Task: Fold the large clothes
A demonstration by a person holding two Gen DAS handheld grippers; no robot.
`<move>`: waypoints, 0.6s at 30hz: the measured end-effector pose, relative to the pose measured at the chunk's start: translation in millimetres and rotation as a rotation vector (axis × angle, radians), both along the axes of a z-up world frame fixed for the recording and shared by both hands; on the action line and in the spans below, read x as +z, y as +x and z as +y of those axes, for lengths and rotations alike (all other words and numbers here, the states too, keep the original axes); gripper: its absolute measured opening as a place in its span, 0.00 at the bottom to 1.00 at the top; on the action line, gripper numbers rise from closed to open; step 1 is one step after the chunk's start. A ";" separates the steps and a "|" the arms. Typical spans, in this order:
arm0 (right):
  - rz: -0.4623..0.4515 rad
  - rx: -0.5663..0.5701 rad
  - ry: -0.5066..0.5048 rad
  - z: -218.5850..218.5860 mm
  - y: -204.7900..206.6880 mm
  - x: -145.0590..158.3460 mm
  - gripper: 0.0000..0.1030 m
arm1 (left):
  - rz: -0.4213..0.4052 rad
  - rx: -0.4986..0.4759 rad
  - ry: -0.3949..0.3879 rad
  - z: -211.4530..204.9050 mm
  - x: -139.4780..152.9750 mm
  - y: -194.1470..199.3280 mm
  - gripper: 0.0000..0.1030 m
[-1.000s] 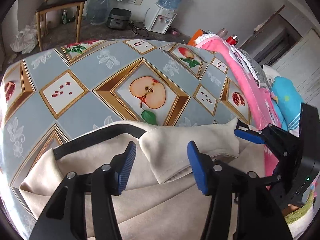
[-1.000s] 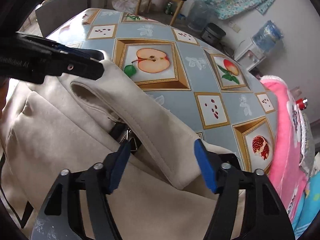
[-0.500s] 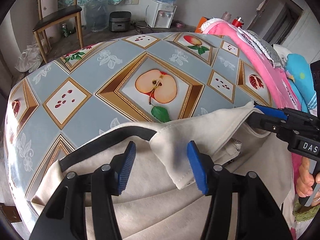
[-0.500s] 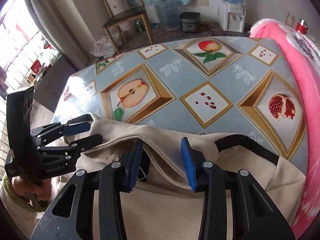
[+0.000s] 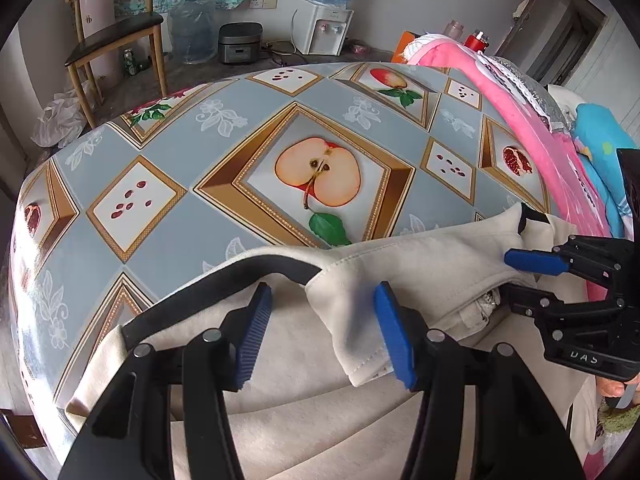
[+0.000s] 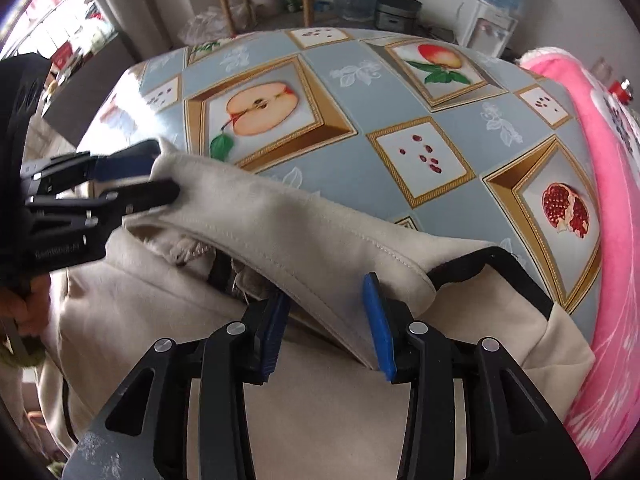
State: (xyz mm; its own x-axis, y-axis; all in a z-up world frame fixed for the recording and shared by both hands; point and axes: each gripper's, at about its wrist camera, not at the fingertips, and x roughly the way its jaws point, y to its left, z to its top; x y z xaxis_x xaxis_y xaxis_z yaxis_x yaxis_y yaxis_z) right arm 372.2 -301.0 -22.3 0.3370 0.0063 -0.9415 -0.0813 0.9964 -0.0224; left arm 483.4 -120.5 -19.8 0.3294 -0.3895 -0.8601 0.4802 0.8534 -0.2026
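Note:
A large cream garment (image 5: 420, 264) with black trim (image 5: 224, 280) lies on the near part of the table; it also shows in the right wrist view (image 6: 280, 232). My left gripper (image 5: 324, 332) stands with its jaws apart around a raised fold, not pressing it; in the right wrist view (image 6: 160, 176) its fingertips touch the fold's left end. My right gripper (image 6: 324, 320) also has its jaws apart around the same fold's other end, and it shows in the left wrist view (image 5: 516, 276) at the right.
The table (image 5: 160, 232) wears a blue-grey fruit-print cloth (image 6: 420, 112). Pink bedding (image 5: 512, 104) lies along its right side (image 6: 616, 208). A wooden chair (image 5: 116, 40), water bottles and a dispenser (image 5: 324, 28) stand beyond the far edge.
The raised fold has stretched out wider between the two grippers. The right gripper's jaws have opened a little wider. The left gripper's jaws stay apart.

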 end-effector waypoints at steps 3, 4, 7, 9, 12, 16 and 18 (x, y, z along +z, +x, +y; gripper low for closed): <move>0.011 0.036 -0.035 3.1 -5.0 -3.9 0.37 | -0.019 -0.012 0.021 -3.3 -0.6 -2.2 0.51; 0.013 0.041 -0.045 4.7 -4.9 -5.5 0.37 | -0.030 -0.019 0.034 -5.1 -0.7 -3.6 0.51; 0.009 0.043 -0.060 8.3 -2.8 -10.4 0.39 | -0.098 -0.060 0.104 -12.5 -0.9 -11.3 0.53; 0.010 0.043 -0.053 7.6 -4.8 -7.1 0.39 | -0.146 -0.091 0.150 -16.3 -0.3 -16.5 0.55; -0.053 0.066 -0.029 4.2 -19.1 14.7 0.39 | -0.172 -0.109 0.172 -15.8 0.4 -19.0 0.55; -0.184 0.098 0.130 -7.8 -38.1 56.5 0.39 | -0.181 -0.119 0.159 -12.2 0.0 -19.8 0.55; -0.209 0.063 0.255 -18.7 -30.8 66.9 0.39 | -0.187 -0.130 0.148 -10.5 0.3 -21.8 0.55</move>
State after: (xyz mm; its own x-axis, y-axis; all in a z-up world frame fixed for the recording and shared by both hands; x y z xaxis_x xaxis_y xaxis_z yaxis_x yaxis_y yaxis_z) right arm 341.4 -319.6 44.6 0.5144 0.2596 -0.8173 -0.1629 0.9653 0.2040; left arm 461.6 -131.0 -19.4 0.4435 -0.3137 -0.8396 0.6054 0.7956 0.0226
